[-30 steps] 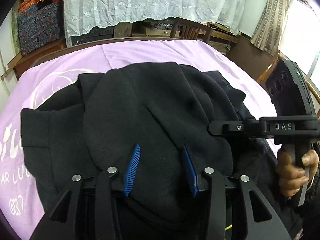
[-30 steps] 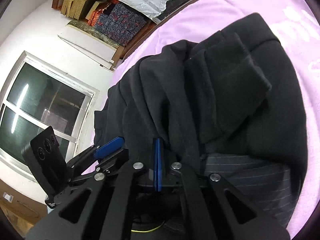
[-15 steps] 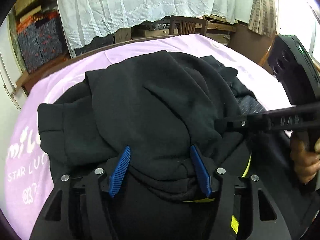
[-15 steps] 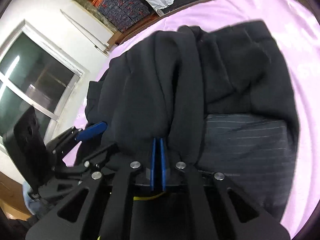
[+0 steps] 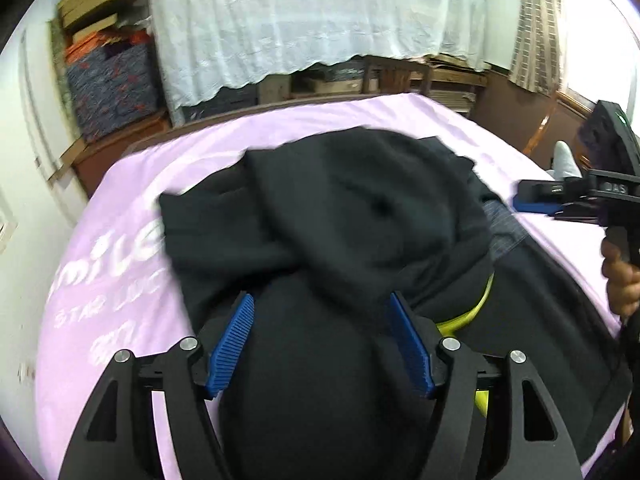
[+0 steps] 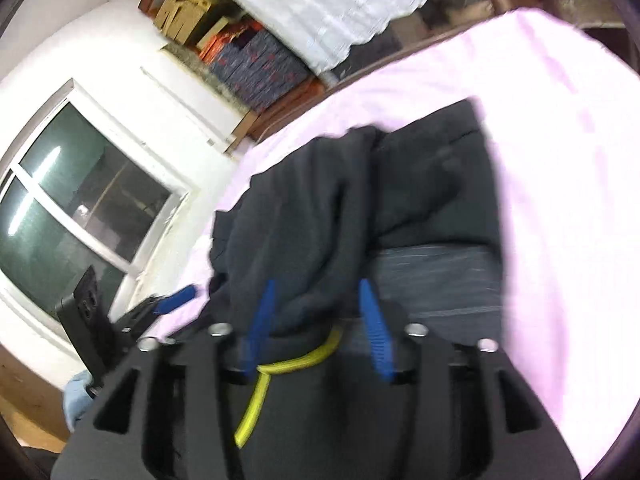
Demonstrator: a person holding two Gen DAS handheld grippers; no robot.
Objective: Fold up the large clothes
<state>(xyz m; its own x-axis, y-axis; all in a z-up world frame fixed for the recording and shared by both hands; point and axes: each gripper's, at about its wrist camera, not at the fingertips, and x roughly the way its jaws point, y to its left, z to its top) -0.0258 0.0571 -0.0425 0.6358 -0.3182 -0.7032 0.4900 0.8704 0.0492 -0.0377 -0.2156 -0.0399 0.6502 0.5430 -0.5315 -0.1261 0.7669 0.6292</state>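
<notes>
A large black hooded garment (image 5: pixel 352 232) lies bunched on the pink sheet (image 5: pixel 132 240), its hood and folded sleeve on top; a striped grey lining (image 6: pixel 436 276) and a yellow drawcord (image 6: pixel 280 368) show. My left gripper (image 5: pixel 320 344) is open, with its blue pads on either side of the near black fabric and nothing clamped. My right gripper (image 6: pixel 320 320) is open too, just behind the garment's near edge. The right gripper also shows at the right edge of the left wrist view (image 5: pixel 536 200).
The pink sheet covers a bed with printed white lettering (image 5: pixel 108 280) at the left. A white lace cloth (image 5: pixel 312 20) hangs behind, with patterned boxes (image 5: pixel 108 84) and a wooden chair (image 5: pixel 396 76). A window (image 6: pixel 80 208) is in the wall on the left of the right wrist view.
My right gripper was shut on a fold of the garment half a second ago and has now opened. Both grippers have pulled back toward me and the left jaws have widened.
</notes>
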